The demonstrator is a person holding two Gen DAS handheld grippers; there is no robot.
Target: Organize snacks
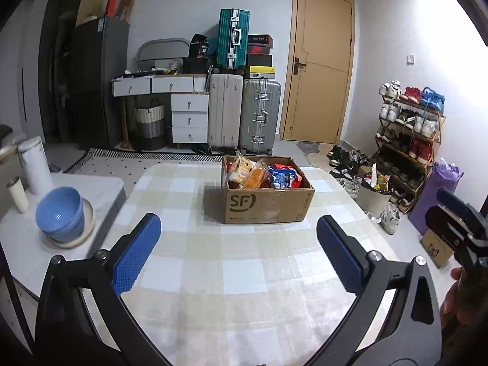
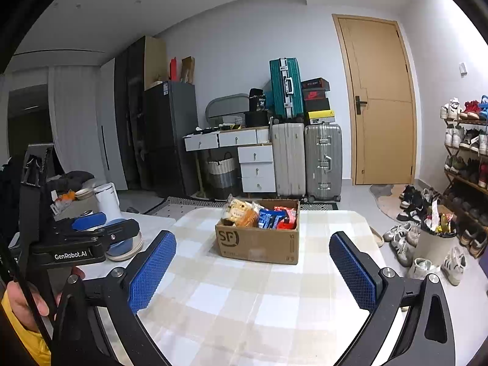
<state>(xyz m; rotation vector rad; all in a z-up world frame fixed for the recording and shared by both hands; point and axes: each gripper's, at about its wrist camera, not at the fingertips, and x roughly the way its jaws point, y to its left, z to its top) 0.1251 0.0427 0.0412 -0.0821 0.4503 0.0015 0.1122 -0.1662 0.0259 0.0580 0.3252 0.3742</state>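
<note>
A brown cardboard box marked SF stands on the checked tablecloth, toward the table's far edge. It is filled with snack packets in yellow, orange, blue and red. My left gripper hovers open over the table, short of the box, nothing between its blue pads. My right gripper is also open and empty, in front of the box. The right gripper also shows at the left wrist view's right edge, and the left gripper at the right wrist view's left edge.
Stacked blue bowls on a plate, a white kettle and a small cup sit on a side counter to the left. Suitcases, white drawers, a door and a shoe rack stand beyond. A white bin stands on the floor to the right.
</note>
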